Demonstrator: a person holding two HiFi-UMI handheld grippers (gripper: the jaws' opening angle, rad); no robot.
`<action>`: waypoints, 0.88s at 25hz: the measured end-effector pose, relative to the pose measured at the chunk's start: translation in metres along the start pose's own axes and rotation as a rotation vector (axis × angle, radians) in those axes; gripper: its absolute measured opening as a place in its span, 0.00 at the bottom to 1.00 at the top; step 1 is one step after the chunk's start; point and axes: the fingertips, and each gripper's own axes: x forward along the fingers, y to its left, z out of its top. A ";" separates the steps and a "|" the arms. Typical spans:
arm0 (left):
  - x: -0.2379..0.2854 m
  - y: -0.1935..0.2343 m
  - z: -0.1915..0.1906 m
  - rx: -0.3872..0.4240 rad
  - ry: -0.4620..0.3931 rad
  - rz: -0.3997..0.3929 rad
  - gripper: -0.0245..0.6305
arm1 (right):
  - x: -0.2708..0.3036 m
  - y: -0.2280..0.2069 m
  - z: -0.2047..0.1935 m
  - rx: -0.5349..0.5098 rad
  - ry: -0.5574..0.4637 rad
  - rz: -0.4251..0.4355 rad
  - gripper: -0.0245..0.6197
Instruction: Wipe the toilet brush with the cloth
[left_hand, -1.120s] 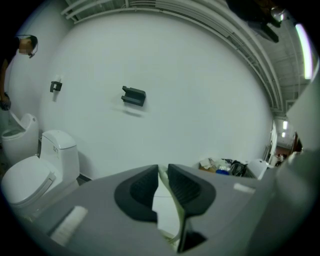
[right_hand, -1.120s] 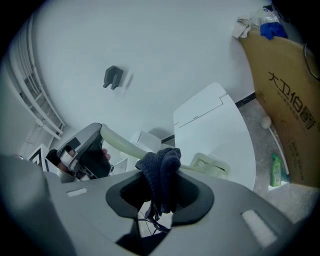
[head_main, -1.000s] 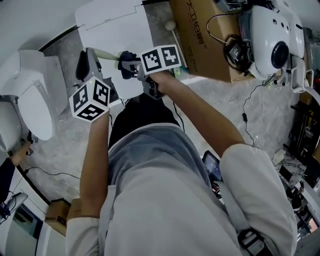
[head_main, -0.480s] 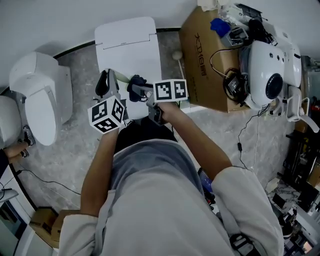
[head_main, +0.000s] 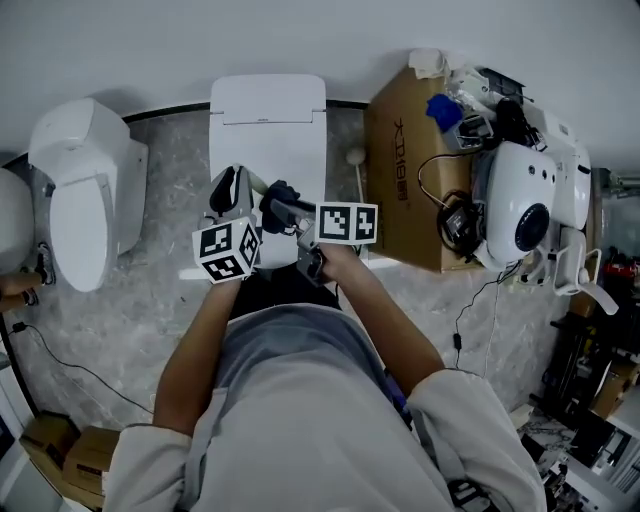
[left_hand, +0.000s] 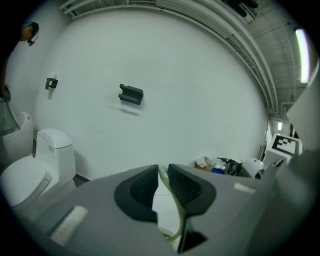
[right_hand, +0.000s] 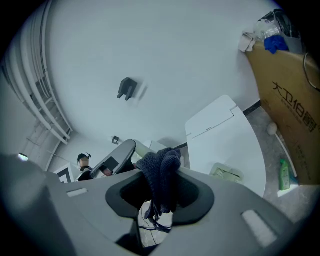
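Shows only a thin pale sliver of the toilet brush (left_hand: 163, 174) between the left gripper's (left_hand: 162, 170) jaws; bristle end out of sight. Hides the cloth's (right_hand: 161, 177) lower end behind the right gripper's (right_hand: 160, 192) pads. Cuts off a white fixture (head_main: 10, 230) at the head view's left edge.

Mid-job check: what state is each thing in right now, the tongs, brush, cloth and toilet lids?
left tongs: shut on the toilet brush handle.
toilet brush: gripped by its handle.
right tongs: shut on the cloth.
cloth: bunched up, clamped between the jaws.
middle toilet: lid down.
left toilet: lid down.
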 end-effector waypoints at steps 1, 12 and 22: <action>0.000 0.001 0.001 -0.002 0.003 -0.001 0.04 | 0.000 0.003 0.001 -0.005 -0.001 0.003 0.20; -0.002 0.003 0.001 0.000 0.006 -0.024 0.04 | -0.002 0.029 0.015 -0.043 -0.035 0.036 0.20; -0.008 -0.002 0.003 -0.006 0.026 -0.096 0.04 | -0.014 0.049 0.028 -0.107 -0.107 0.051 0.20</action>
